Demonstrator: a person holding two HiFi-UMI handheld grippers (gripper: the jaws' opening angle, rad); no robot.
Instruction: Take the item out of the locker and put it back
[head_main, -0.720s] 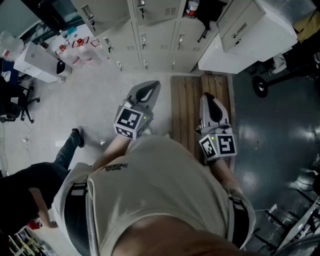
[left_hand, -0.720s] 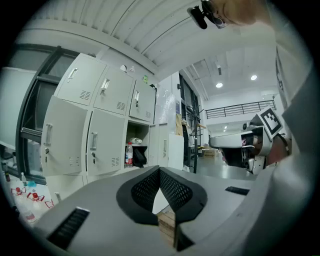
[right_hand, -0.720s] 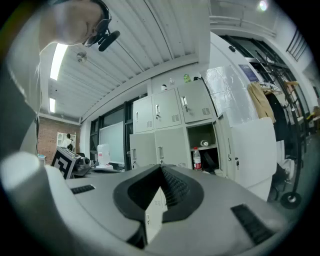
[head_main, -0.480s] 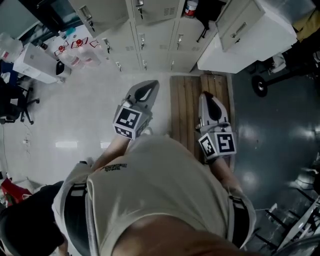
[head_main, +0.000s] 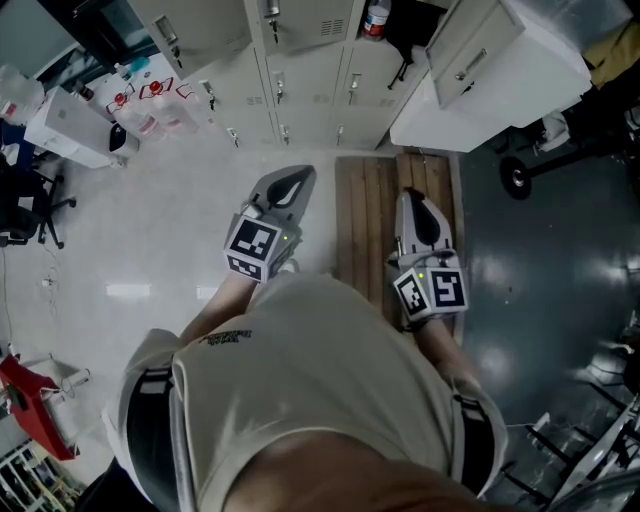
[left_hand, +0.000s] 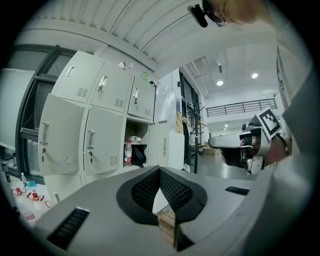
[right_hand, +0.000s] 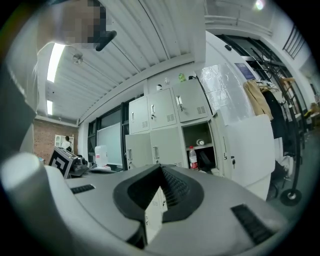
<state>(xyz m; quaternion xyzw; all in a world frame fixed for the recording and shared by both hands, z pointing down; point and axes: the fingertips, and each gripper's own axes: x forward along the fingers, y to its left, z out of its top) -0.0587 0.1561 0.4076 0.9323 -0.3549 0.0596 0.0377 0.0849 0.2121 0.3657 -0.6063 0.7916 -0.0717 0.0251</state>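
Place: a workshop or lab hall with a locker corner.
Lockers: a bank of pale metal lockers (head_main: 300, 90) lines the wall; one open locker (right_hand: 205, 132) holds a bottle (right_hand: 192, 157).
Floor: a glossy pale floor (head_main: 150, 230) meets a dark coated floor (head_main: 540, 280); a wooden pallet (head_main: 365, 210) lies by the seam.
Hall: high ceiling with spot lights (left_hand: 220, 83), a railed gallery (left_hand: 240, 107), a tall rack (left_hand: 192, 125).
Edges: a swivel chair (head_main: 30, 205) and a brick wall (right_hand: 42, 137).
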